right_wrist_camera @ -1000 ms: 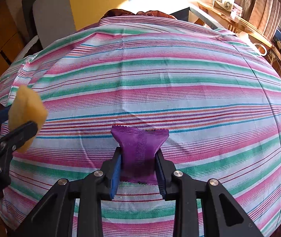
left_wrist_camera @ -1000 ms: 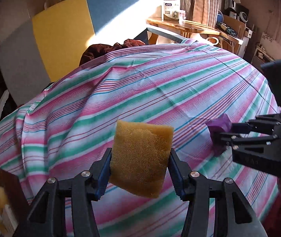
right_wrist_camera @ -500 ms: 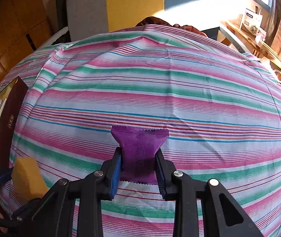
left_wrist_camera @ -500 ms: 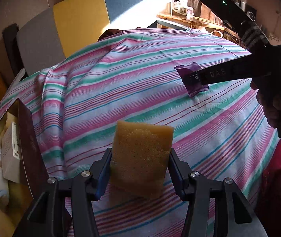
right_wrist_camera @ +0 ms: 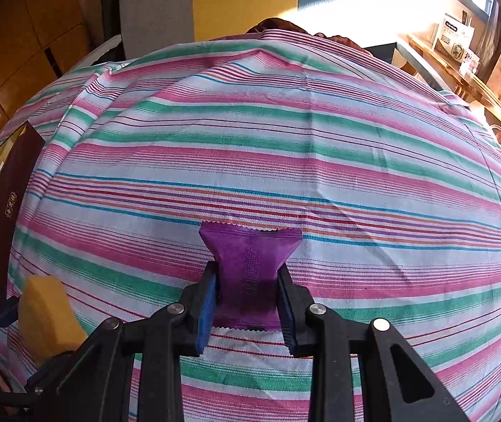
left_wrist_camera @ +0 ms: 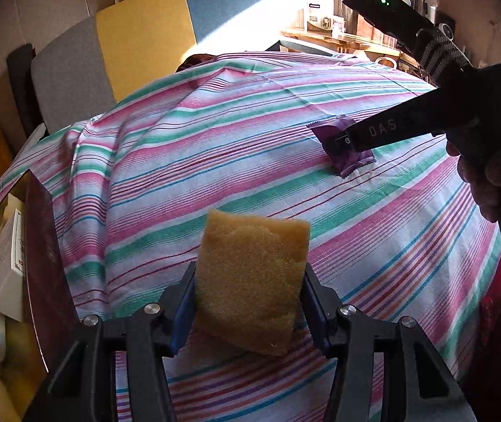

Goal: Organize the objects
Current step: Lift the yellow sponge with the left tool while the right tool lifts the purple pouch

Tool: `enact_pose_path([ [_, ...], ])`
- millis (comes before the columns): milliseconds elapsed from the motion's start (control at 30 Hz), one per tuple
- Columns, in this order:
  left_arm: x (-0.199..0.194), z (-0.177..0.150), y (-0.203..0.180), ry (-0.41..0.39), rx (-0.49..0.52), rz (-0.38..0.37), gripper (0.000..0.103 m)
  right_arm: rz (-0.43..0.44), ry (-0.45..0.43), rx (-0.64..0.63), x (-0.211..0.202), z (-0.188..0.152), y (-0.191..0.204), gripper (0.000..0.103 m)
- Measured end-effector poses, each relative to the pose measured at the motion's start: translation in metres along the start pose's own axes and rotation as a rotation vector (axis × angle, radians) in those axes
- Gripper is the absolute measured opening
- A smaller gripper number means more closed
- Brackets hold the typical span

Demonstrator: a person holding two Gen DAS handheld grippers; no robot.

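My left gripper [left_wrist_camera: 248, 290] clamps a yellow sponge [left_wrist_camera: 250, 281] at the bottom centre of its view, above the striped cloth [left_wrist_camera: 215, 161] on the bench; my right gripper [right_wrist_camera: 247, 302] is pinched narrow on a purple packet [right_wrist_camera: 250, 267], low in the middle of its frame; a dark red box [left_wrist_camera: 44, 256] holding assorted items sits at the left edge; my hand [left_wrist_camera: 489, 183] shows at right.

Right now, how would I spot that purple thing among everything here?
Find the striped cloth over the table. Above its near middle, the right gripper pinches a small purple packet with zigzag ends. Nothing else is purple: the left gripper holds a yellow sponge.
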State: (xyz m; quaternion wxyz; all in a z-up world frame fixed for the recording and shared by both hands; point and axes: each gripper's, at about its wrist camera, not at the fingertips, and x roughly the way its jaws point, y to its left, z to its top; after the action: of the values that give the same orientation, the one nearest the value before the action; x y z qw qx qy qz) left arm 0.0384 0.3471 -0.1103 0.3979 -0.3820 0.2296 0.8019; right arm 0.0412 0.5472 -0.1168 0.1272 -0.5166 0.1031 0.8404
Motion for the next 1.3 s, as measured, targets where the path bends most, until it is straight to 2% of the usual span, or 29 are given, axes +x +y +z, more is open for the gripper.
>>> enact_pose_path([
  [533,-0.008,0.002,0.0,-0.001,0.005,0.0,0.052,0.007,0.011,0.005,0.005,-0.001,0.001,0.032],
  [800,-0.068,0.011,0.003,-0.119,-0.002,-0.02,0.053,-0.01,0.006,-0.005,0.006,-0.003,0.004,0.034],
  [967,-0.102,0.012,0.019,-0.174,-0.028,0.005,0.053,-0.024,-0.005,-0.025,0.008,-0.006,0.007,0.035],
  [1300,-0.129,-0.009,0.066,-0.184,-0.134,0.04,0.053,-0.079,-0.026,-0.046,0.008,-0.009,0.017,0.036],
])
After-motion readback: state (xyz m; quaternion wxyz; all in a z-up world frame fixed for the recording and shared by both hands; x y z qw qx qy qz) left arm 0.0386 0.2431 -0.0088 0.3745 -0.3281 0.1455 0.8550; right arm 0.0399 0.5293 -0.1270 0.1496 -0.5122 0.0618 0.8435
